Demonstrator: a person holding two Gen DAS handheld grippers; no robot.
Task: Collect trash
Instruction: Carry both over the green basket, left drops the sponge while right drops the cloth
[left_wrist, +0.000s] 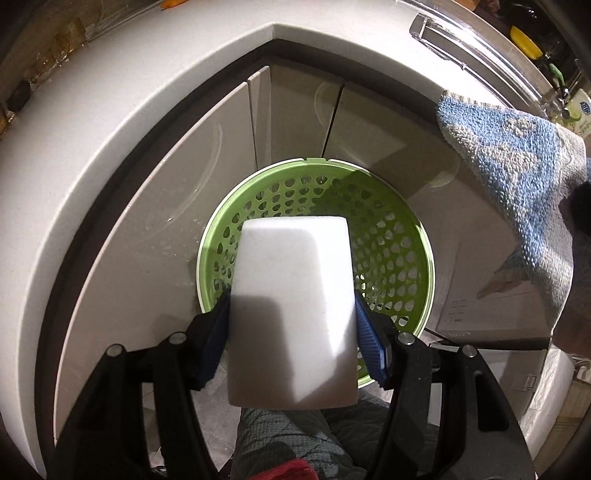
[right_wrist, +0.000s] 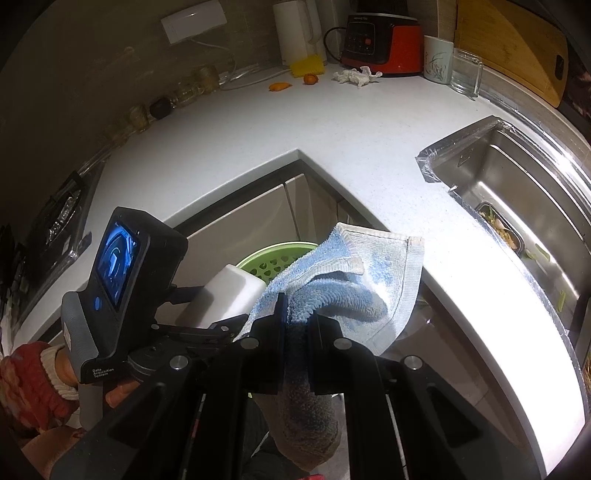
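Holding a white plastic cup (left_wrist: 293, 314) over the green perforated bin (left_wrist: 388, 236), left gripper (left_wrist: 291, 334) clamped on it: blue pads (left_wrist: 371, 345) pressing both sidewalls, at 9 and 3 o'clock of the cup. Cup base pointing toward 12 o'clock, mouth end back near the gripper body. Bin standing on the floor in the cabinet corner under the white countertop (left_wrist: 55, 155), straight ahead past the cup.

Step in hand, judged: dropping the cup into the bin. To do well: centre the cup above the bin opening, not the near rim at 6 o'clock; lower a bit, then spread the pads cleanly so the cup falls in instead of glancing off the edge. Cup light and slick, likely to bounce.

Right gripper (right_wrist: 297, 325) pinching a blue-and-white terry cloth (right_wrist: 351, 284), pads nearly closed on a bunched fold, cloth draping toward 1 o'clock and partly covering the bin in that view. Keep it clear of the drop.

More trash waiting at 12 o'clock on the counter: crumpled tissue (right_wrist: 356, 76), orange peel scraps (right_wrist: 279, 86).
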